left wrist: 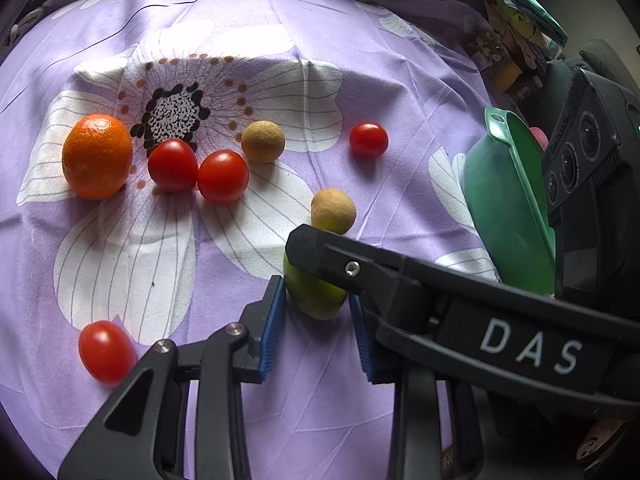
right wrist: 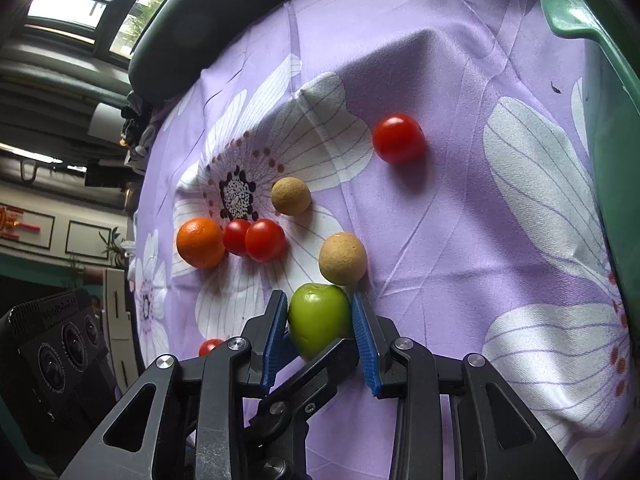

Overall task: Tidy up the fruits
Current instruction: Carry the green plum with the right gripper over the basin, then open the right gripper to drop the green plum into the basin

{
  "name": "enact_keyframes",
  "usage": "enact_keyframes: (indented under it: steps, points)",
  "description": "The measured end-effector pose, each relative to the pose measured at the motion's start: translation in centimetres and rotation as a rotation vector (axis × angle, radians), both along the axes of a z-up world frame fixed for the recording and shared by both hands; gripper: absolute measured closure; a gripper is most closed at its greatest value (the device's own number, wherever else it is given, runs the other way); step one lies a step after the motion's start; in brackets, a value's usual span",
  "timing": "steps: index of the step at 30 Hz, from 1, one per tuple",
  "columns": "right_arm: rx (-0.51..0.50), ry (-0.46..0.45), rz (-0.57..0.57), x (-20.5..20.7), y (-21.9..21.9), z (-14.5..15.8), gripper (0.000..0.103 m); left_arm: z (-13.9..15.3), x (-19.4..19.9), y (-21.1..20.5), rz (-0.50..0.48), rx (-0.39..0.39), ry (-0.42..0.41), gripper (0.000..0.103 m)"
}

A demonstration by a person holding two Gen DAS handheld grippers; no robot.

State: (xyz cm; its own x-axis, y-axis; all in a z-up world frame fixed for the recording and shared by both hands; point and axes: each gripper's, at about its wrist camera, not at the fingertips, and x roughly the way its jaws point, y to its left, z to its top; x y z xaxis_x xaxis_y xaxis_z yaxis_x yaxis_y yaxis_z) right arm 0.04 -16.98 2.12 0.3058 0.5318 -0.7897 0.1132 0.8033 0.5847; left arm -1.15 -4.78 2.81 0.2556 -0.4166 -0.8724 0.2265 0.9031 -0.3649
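A green fruit (left wrist: 316, 296) (right wrist: 320, 318) lies on the purple flowered cloth (left wrist: 360, 60) between the blue pads of both grippers. My left gripper (left wrist: 318, 312) brackets it; the left pad touches it. My right gripper (right wrist: 320, 320) also brackets it, and its finger (left wrist: 360, 264) crosses over the fruit in the left wrist view. An orange (left wrist: 97, 156) (right wrist: 200, 242), two touching tomatoes (left wrist: 173, 165) (left wrist: 223, 176), two tan fruits (left wrist: 263, 141) (left wrist: 333, 211) and two more tomatoes (left wrist: 368, 140) (left wrist: 106, 350) lie around.
A green bowl (left wrist: 508, 208) (right wrist: 612, 120) stands at the right edge of the cloth. A dark cushion (right wrist: 192, 20) lies beyond the cloth's far edge. Clutter sits at the back right (left wrist: 516, 40).
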Motion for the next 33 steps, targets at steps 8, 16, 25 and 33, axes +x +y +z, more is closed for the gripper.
enact_keyframes:
  steps: [8,16,25,33]
  points:
    - [-0.035,-0.128,-0.012,-1.2,-0.3,2.9,0.066,2.7,-1.1,-0.2,0.004,-0.015,-0.126,0.071]
    - [-0.032,-0.330,-0.075,-3.8,-2.4,7.9,0.066,7.4,-3.2,-1.7,-0.032,-0.061,-0.318,0.071]
    - [-0.056,-0.466,-0.210,-6.3,-6.8,11.3,0.066,10.4,-4.1,-6.6,-0.140,-0.101,-0.446,0.071]
    - [-0.020,-0.476,-0.359,-7.2,-11.9,11.2,0.066,10.9,-3.7,-11.6,-0.283,-0.107,-0.464,0.071]
